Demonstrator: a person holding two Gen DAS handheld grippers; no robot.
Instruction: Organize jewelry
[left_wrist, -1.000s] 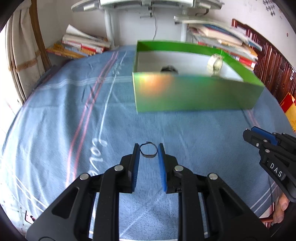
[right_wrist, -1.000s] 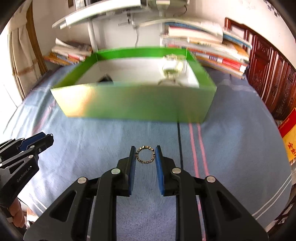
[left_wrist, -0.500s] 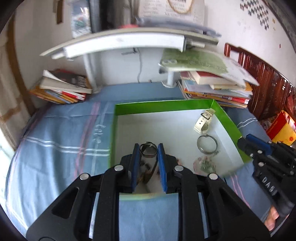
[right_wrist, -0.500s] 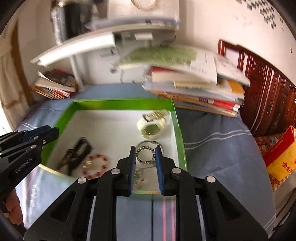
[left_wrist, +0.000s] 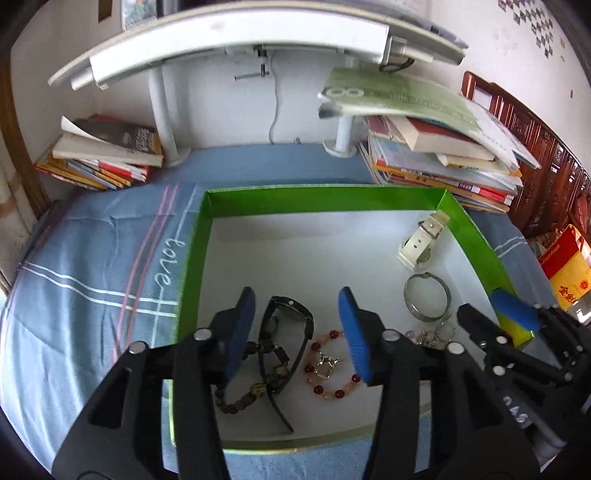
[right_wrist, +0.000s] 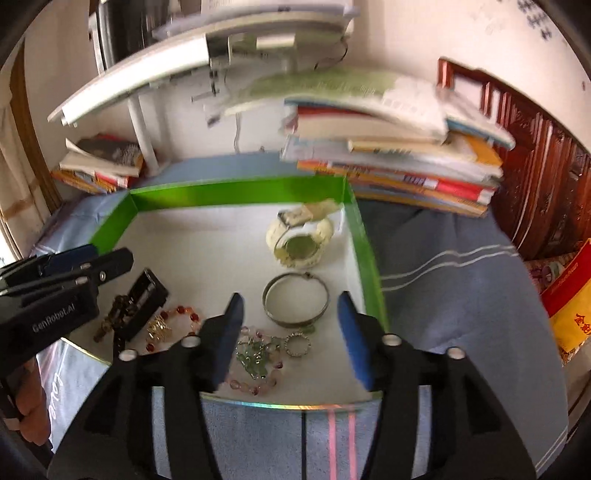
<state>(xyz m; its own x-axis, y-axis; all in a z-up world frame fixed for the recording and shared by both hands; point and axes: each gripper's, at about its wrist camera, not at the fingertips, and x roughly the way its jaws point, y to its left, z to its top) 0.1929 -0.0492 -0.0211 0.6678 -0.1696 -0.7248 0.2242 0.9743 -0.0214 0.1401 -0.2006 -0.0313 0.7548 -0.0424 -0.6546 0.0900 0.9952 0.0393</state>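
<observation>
Beaded ring (right_wrist: 297, 345) in right view only, below silver bangle (right_wrist: 295, 305).

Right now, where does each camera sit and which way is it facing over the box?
Left wrist: on the left gripper, looking forward and down into the green box over the black watch; its own open blue-padded fingers show, with the right gripper at the right edge.
Right wrist: on the right gripper, looking into the box's right half over the small ring; its open fingers show, with the left gripper at left.
Shared: the box, white watch, silver bangle.
</observation>
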